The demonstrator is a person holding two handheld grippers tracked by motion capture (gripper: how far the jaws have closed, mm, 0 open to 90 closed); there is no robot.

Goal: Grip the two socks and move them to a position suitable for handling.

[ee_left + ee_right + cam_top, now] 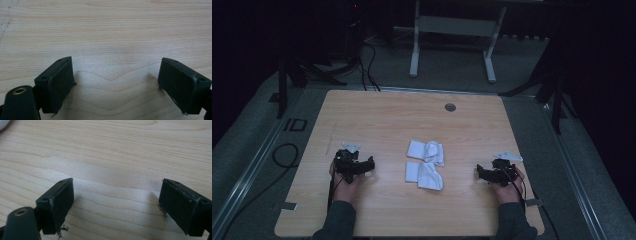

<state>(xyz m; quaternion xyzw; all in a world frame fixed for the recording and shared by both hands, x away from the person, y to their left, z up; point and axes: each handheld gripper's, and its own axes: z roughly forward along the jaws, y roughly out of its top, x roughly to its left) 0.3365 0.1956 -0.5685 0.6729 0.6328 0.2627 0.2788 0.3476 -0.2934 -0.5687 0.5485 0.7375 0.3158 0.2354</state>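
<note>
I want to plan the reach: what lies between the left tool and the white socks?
Only bare wooden table. In the high view nothing lies between the left tool and the white socks.

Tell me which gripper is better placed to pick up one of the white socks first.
Left, by a small margin. In the high view the left gripper sits slightly nearer the two white socks than the right gripper. Both grippers are open and hold nothing, with bare table between each and the socks.
</note>
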